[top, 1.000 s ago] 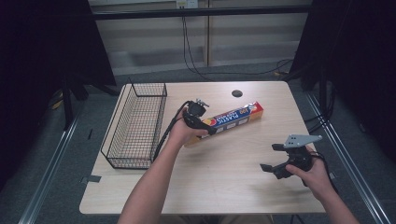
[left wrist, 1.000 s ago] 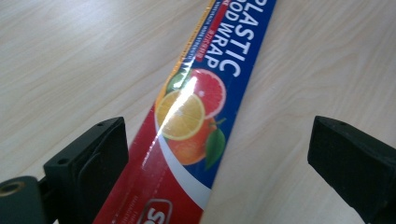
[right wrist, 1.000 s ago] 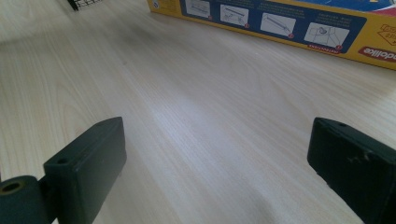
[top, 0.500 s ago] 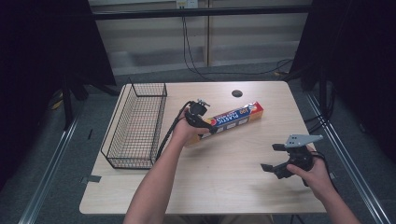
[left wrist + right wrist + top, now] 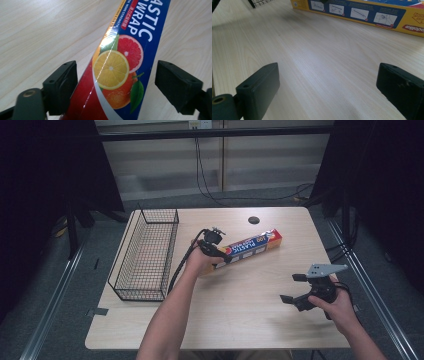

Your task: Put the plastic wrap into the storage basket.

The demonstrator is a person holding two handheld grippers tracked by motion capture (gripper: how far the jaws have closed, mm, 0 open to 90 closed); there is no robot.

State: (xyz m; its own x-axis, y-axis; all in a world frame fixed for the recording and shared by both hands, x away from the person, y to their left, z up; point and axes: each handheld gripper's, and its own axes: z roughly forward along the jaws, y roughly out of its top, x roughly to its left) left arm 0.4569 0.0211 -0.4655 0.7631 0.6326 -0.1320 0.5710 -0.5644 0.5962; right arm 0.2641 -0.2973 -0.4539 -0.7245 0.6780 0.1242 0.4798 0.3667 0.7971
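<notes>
The long blue, red and yellow plastic-wrap box (image 5: 120, 67) lay on the pale wooden tabletop (image 5: 250, 320), its near end between the spread jaws of the left tool (image 5: 115, 82), ungripped; that end was cut off. The right tool (image 5: 329, 90) gaped empty, well apart.

A long blue, red and yellow plastic wrap box (image 5: 117, 70) lies flat between the left gripper's (image 5: 115, 82) spread jaws.
</notes>
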